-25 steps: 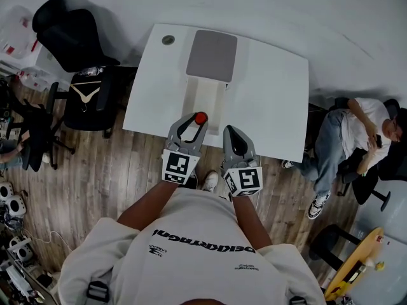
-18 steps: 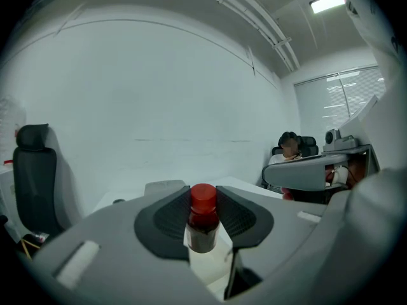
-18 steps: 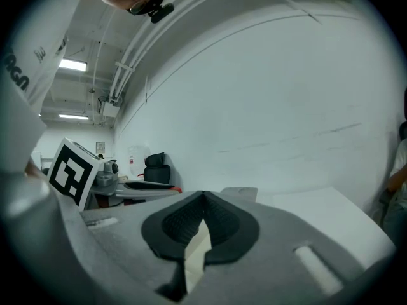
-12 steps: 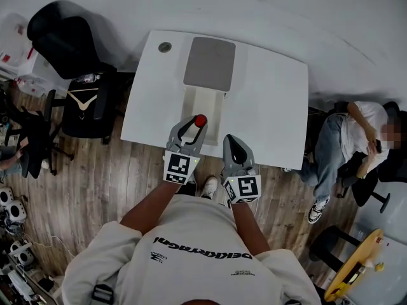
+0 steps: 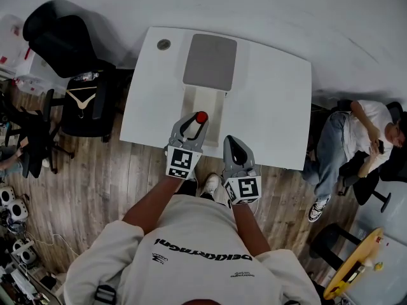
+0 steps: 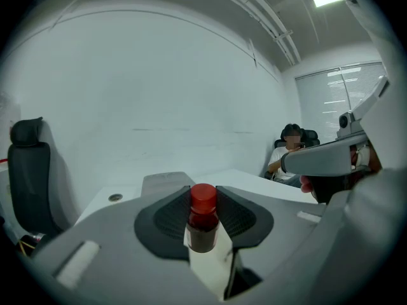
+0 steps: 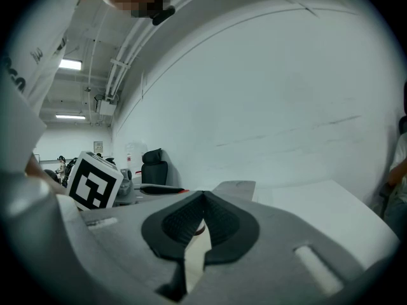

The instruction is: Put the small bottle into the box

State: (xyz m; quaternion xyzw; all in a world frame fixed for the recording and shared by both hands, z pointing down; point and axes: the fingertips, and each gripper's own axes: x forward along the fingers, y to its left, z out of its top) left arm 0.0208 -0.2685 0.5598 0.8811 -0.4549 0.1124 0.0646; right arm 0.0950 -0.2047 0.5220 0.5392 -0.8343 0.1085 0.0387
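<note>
- Your left gripper point(image 5: 194, 120) clamped the small bottle point(image 6: 203, 226), red cap up, between its jaws.
- In the head view the bottle sat at centre frame, over the lower end of the open box point(image 5: 206, 99) on the white table point(image 5: 273, 107).
- Your right gripper point(image 7: 203, 203) had its jaws pressed together, empty.

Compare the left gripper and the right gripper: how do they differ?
The left gripper grips the small bottle upright between its jaws; the right gripper has its jaws shut on nothing. In the head view the left gripper reaches farther forward than the right gripper. Both are grey with a marker cube.
</note>
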